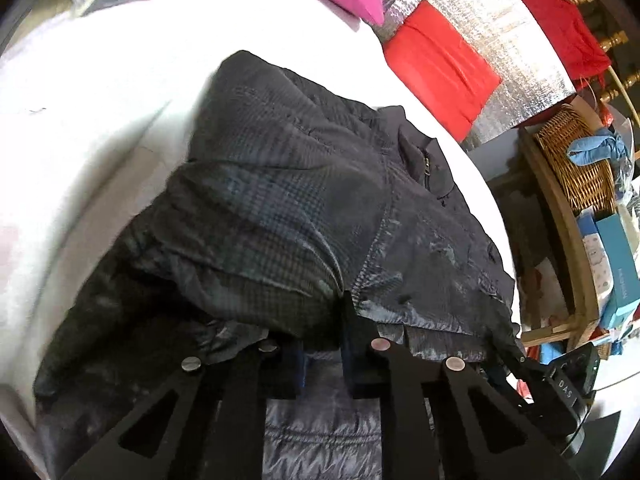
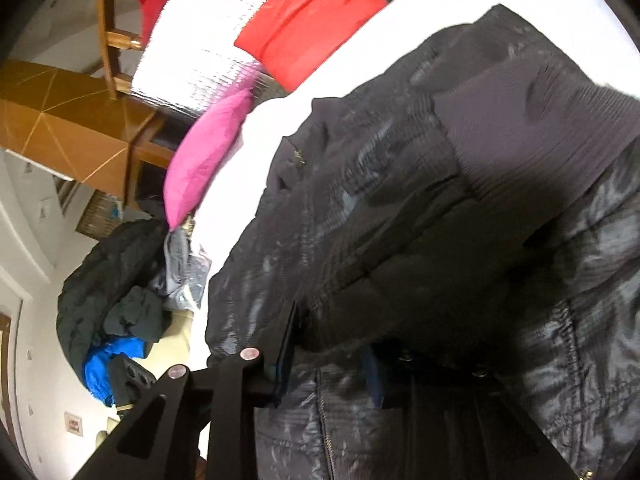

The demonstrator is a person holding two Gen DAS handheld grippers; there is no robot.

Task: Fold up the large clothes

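White bed (image 1: 100,128) carries my dark jacket (image 1: 280,200), its length running away from me. Left tongs (image 1: 324,354) are clamped on its near hem; right tongs (image 2: 332,364) pinch the same edge alongside, equally near.

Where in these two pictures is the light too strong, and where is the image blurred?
Left wrist view: the white sheet is blown out to plain white, and the dark jacket is slightly smeared. Right wrist view: the sheet is again overexposed; the jacket's ribbed cuff is blurred; fisheye distortion bends the room's edges.
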